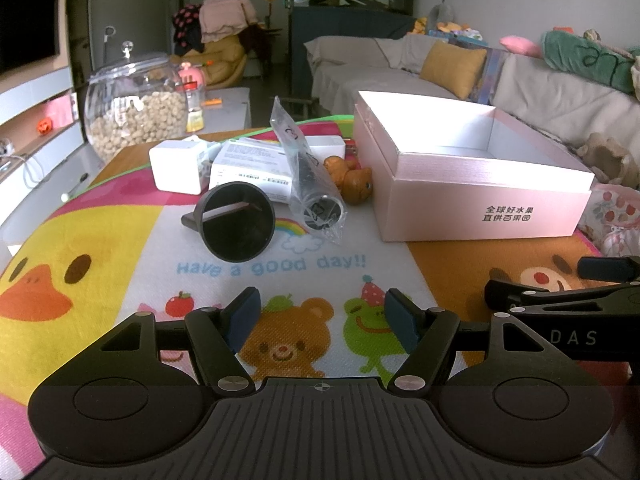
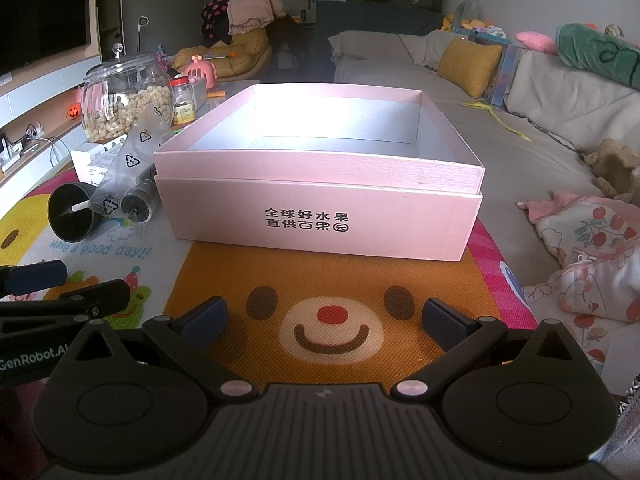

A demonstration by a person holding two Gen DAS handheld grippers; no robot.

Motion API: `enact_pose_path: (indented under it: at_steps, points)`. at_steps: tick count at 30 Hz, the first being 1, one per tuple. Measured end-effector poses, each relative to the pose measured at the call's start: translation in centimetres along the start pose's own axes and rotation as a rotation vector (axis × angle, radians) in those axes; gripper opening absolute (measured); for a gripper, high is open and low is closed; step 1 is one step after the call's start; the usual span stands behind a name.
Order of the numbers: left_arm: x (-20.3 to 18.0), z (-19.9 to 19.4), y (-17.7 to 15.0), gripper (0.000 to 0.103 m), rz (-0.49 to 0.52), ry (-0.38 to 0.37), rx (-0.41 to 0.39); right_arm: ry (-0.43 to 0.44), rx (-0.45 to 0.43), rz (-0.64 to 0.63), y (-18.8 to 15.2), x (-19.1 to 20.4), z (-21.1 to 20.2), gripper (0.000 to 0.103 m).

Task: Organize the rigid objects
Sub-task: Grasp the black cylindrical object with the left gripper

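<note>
Hovering above the tabletop mat, left tool (image 1: pixel 322 314) and right tool (image 2: pixel 323 318) gape wide, empty — black funnel (image 1: pixel 239 222) and bagged cylinder (image 1: pixel 316 196) await beside the open pink box (image 2: pixel 320 208) — presumably their destination.

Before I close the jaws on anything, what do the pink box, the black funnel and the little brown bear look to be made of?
Pink box: cardboard, matte with a faint sheen; folded edges and printed characters suggest it.
Black funnel: likely hard plastic, smooth satin; thin even rim.
Brown bear: glossy and rigid-looking, perhaps plastic or glazed ceramic; highlights on its surface, cannot tell which.
</note>
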State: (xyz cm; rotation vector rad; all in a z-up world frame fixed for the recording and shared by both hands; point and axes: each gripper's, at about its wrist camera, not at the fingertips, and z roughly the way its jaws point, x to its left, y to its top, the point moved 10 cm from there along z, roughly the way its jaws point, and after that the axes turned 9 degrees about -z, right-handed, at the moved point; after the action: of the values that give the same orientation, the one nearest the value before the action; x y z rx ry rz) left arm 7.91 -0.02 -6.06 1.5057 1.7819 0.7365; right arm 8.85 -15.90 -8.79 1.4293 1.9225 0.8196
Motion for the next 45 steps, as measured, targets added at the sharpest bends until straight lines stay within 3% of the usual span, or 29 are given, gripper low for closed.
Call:
enact_pose_path:
  at_steps: [9, 13, 17, 21, 25, 27, 33, 39, 45]
  points:
    - [-0.2, -0.4, 0.0, 0.073, -0.007, -0.006, -0.001, 0.03, 0.027, -0.011, 0.3, 0.1, 0.4, 0.103]
    - [1.0, -0.9, 0.5, 0.068, -0.072, -0.046, -0.007, 0.048, 0.063, -0.015, 0.4, 0.1, 0.6, 0.103]
    - [4.0, -3.7, 3.9, 0.068, -0.187, -0.032, -0.117, 0.042, 0.069, -0.019, 0.1, 0.3, 0.2, 0.103]
    - [5.9, -2.9, 8.0, 0.067, -0.306, -0.058, -0.1, 0.037, 0.066, -0.019, 0.1, 0.3, 0.2, 0.103]
    - [6.0, 1.1, 8.5, 0.068, -0.235, 0.035, -0.031, 0.035, 0.063, -0.018, 0.1, 0.3, 0.1, 0.103]
    - [6.7, 2.4, 7.7, 0.072, -0.235, 0.056, 0.003, 0.034, 0.063, -0.019, 0.1, 0.3, 0.1, 0.103]
    - [8.2, 2.6, 5.3, 0.069, -0.214, 0.044, 0.041, 0.034, 0.063, -0.021, 0.1, 0.2, 0.0, 0.103]
    - [8.7, 3.2, 6.4, 0.056, -0.158, 0.026, -0.031, 0.043, 0.067, -0.02, 0.1, 0.2, 0.0, 0.103]
    - [8.2, 2.9, 6.1, 0.055, -0.087, -0.064, -0.037, 0.043, 0.083, -0.029, 0.2, 0.3, 0.2, 0.103]
